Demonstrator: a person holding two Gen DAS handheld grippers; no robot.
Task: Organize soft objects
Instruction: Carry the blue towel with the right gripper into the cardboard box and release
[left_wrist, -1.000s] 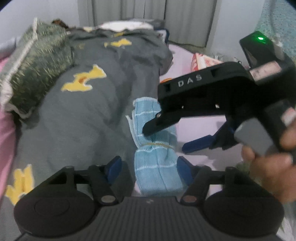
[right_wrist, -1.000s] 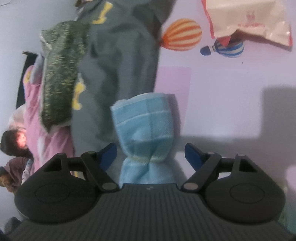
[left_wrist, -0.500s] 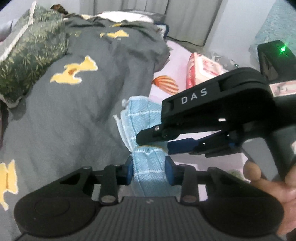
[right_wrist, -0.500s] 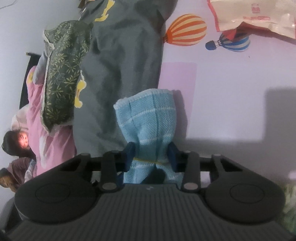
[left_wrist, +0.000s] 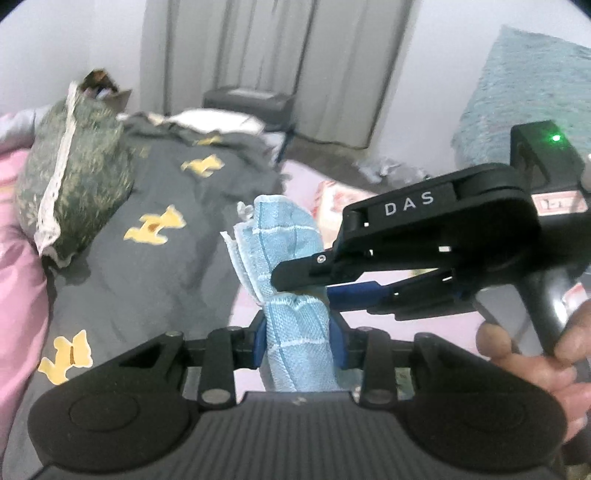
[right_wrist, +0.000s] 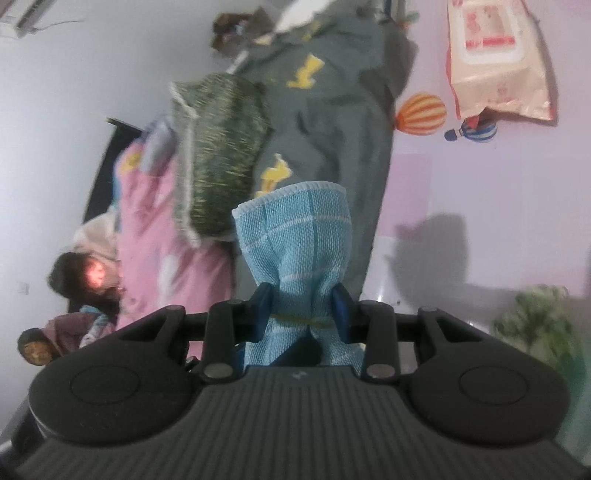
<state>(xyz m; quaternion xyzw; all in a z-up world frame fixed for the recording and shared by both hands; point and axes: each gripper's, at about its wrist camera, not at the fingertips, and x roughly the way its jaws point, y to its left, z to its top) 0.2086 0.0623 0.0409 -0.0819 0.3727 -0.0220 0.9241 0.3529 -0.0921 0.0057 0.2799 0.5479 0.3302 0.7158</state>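
Pinching one blue towel from both ends, the left hand-held gripper and right hand-held gripper are each clamped on it. It hangs above the bed, beside a grey blanket.

Pale grey curtains across the far wall, hanging to a dark floor. White wall to their right, teal textured fabric beside it. Dark low piece of furniture below the curtains, blurred. Bed under a lilac sheet printed with an orange striped balloon. Grey blanket with yellow shapes spread over the bed; green patterned pillow with white trim at its left edge, against pink bedding. Soft, dim indoor light.
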